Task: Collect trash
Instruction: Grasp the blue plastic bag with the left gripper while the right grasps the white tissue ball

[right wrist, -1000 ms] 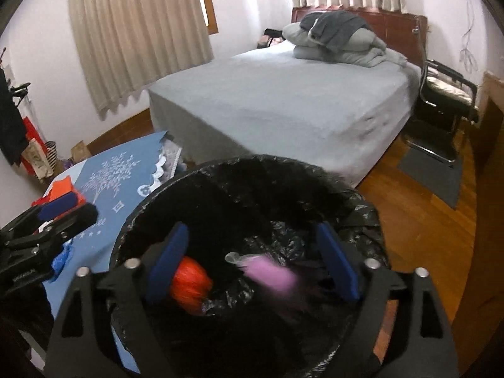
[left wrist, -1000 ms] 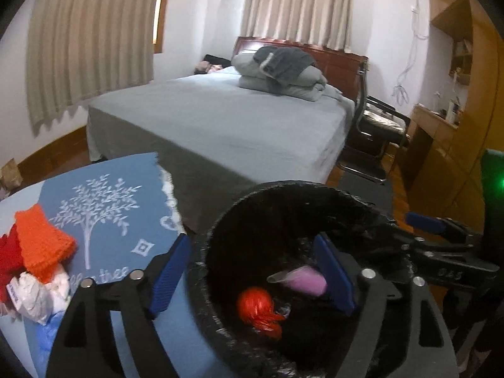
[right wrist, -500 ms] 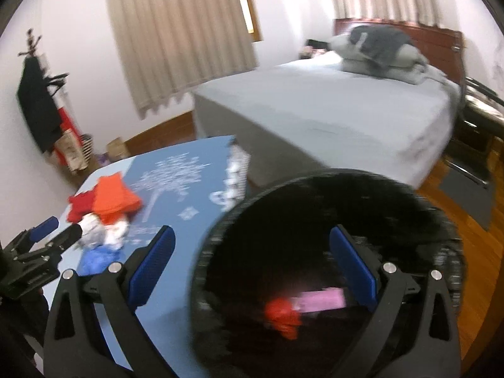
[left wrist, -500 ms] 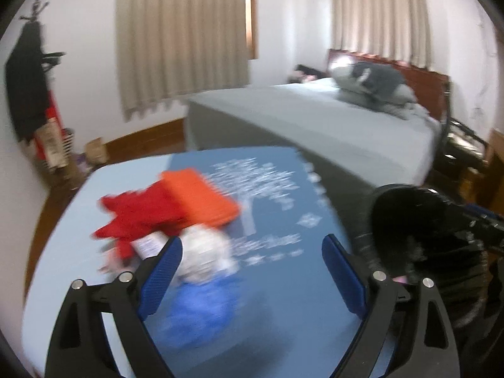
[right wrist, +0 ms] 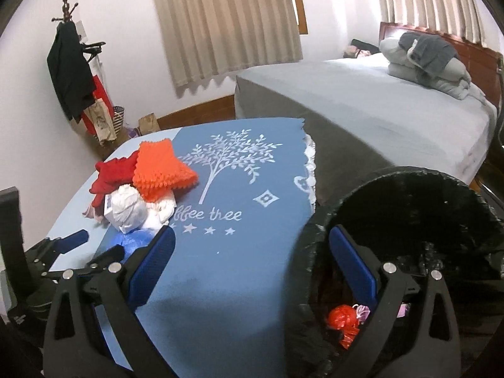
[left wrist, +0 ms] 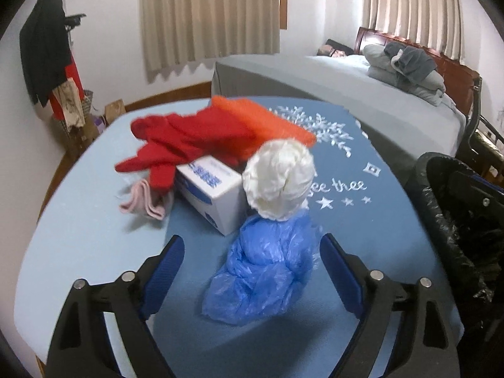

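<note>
Left tool (left wrist: 252, 267): released, jaws just narrowed slightly, blue pads either side of a crumpled blue plastic bag (left wrist: 264, 274), not pressing it. Bag lies on the blue-clothed worktop (left wrist: 362, 220). Just beyond, touching the bag: white crumpled plastic ball (left wrist: 278, 178); beside it a small white cardboard box with blue print (left wrist: 209, 190). Behind these: red knitted gloves (left wrist: 176, 145), orange knitted cloth (left wrist: 258, 119), pink cloth (left wrist: 143, 201).

Right tool (right wrist: 252, 258): released, nothing between jaws, over the rim of the black-lined round bin (right wrist: 409, 220) at the worktop's edge. Inside: red crumpled wrapper (right wrist: 343, 318), pink scrap (right wrist: 362, 310). Far: grey bed (right wrist: 378, 100).
</note>
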